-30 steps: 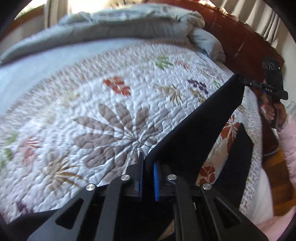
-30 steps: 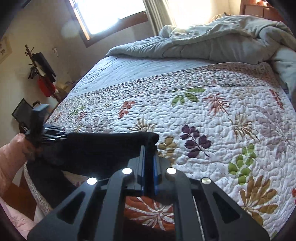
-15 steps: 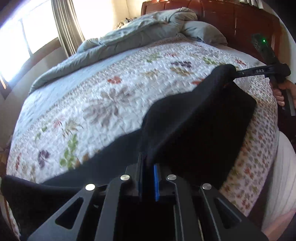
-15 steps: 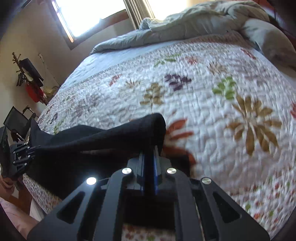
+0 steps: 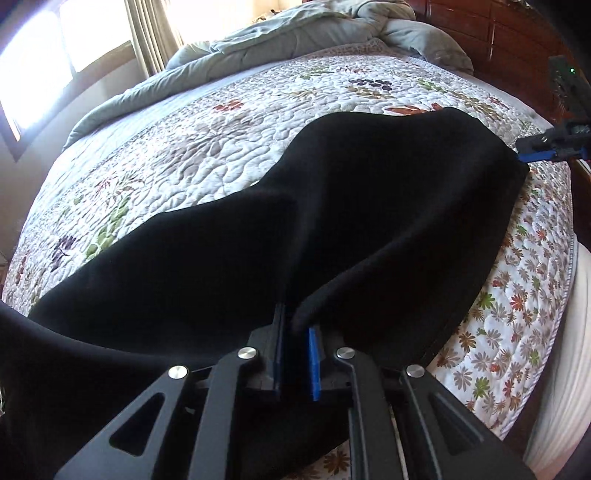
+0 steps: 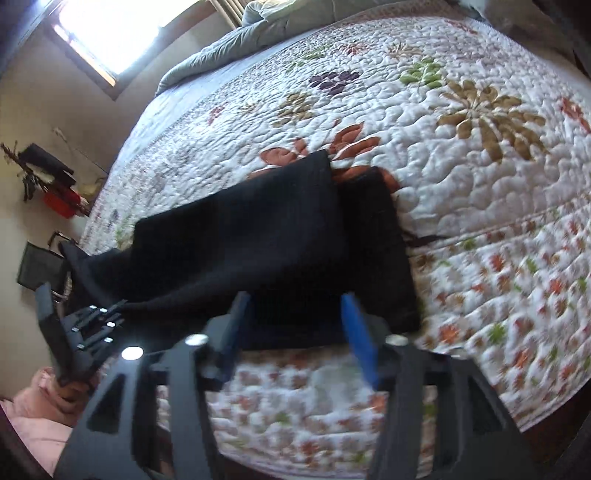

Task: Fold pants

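The black pants (image 5: 332, 221) lie spread on the floral quilt (image 5: 221, 122) near the bed's front edge, partly doubled over; they also show in the right wrist view (image 6: 258, 240). My left gripper (image 5: 297, 332) is shut on a fold of the pants at their near edge and holds it slightly raised. My right gripper (image 6: 295, 325) is open and empty, just in front of the pants' near edge; it also shows at the far right of the left wrist view (image 5: 517, 149). The left gripper shows in the right wrist view (image 6: 110, 314), at the pants' left end.
A crumpled grey duvet (image 5: 295, 40) lies along the far side of the bed. A wooden headboard (image 5: 498, 33) stands at the right. A window (image 6: 122, 29) is behind the bed. A rack with clothes (image 6: 48, 177) stands by the wall at left.
Both grippers have brought the pants' raised edge down toward the quilt's front. My right gripper has opened and let go of the pants, which now lie flatter.
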